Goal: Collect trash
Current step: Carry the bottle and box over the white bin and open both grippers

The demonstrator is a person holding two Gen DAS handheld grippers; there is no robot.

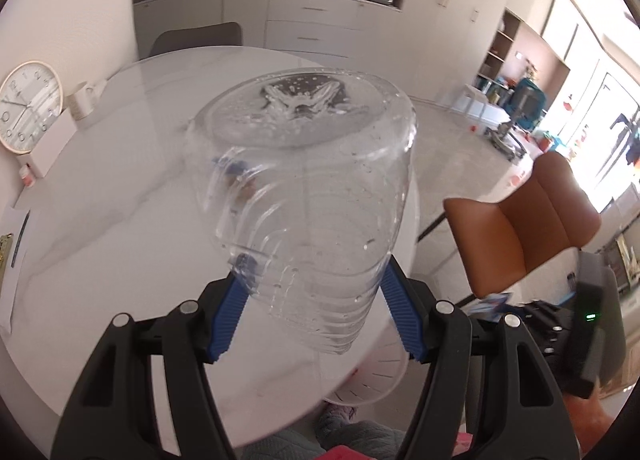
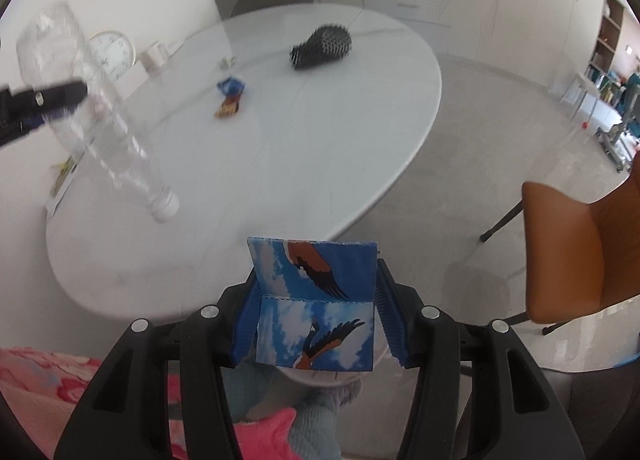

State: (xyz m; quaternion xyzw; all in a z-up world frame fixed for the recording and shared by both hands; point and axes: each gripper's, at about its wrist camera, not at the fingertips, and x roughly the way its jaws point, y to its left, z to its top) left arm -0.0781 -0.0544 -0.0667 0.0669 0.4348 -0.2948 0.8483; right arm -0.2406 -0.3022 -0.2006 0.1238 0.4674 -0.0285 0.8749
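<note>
Writing is scarce: only the numerals on the round wall clock [image 1: 29,106] leaning at the table's [image 2: 280,164] far left edge can be read, while the print on the blue and orange wrapper [image 2: 230,97] lying on the tabletop near the black hairbrush [image 2: 322,46] is too small to tell. The left gripper [image 1: 316,280] is clamped on a clear plastic bottle [image 1: 308,188], label-free, held above the table. The right gripper [image 2: 316,300] squeezes a blue carton [image 2: 316,300] printed with eagles and clouds, just past the table's near edge.
</note>
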